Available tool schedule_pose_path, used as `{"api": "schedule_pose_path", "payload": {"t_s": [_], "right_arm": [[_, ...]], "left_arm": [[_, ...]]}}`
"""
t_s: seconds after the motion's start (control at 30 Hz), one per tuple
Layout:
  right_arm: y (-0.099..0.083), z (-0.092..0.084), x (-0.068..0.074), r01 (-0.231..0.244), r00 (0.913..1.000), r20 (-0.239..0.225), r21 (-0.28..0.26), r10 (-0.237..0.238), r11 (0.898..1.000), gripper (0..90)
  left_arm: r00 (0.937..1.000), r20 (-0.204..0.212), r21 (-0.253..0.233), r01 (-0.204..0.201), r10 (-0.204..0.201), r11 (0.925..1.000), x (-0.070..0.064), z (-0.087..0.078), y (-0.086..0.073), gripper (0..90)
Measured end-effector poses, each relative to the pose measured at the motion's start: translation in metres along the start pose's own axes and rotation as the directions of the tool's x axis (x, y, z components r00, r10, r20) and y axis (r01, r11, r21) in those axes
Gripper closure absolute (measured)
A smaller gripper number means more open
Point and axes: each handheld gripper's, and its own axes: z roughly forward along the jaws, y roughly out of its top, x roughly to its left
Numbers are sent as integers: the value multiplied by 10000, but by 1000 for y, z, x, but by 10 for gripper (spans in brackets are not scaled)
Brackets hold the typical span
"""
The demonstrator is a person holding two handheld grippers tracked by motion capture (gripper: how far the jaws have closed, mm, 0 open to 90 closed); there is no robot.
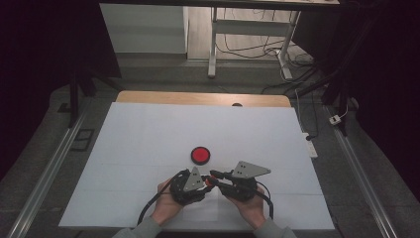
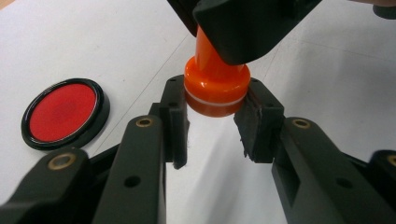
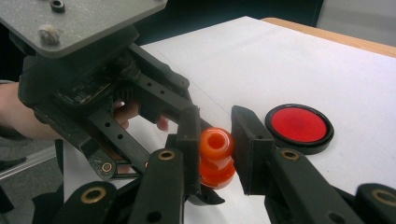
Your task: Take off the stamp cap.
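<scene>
Both grippers, left gripper [image 2: 212, 119] and right gripper [image 3: 215, 149], are clamping the orange stamp [image 2: 215, 88] just beside the red ink pad [image 1: 200, 155], probably pulling its cap off, so next they're needing a steady pull apart.

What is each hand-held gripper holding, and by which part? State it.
Both hold the orange stamp: left hand-held gripper clamps its wide base, right hand-held gripper its narrow handle.

A white sheet [image 1: 148, 139] covers most of the wooden surface [image 1: 198, 97]. Beyond it, on the grey floor [image 1: 163, 74], stand white desk legs [image 1: 213, 44] amid trailing cables [image 1: 247, 49]; a white power strip [image 1: 310, 144] lies at right.
</scene>
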Motion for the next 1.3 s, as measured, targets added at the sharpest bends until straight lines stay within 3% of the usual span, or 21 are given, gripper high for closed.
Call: {"api": "schedule_pose_path", "payload": {"t_s": [0.47,1.0,1.3], "right_arm": [[0,0,0,-14,10000,72,-60,14,10000,731],[-1,0,3,49,9998,184,-40,-48,10000,733],[-1,0,4,64,9995,295,-138,-60,9999,734]], "left_arm": [[9999,-112,29,-64,64,10000,-1,0,0,653],[9997,120,31,191,-191,9998,0,0,0,655],[10000,51,57,49,-50,10000,1,-1,0,656]]}}
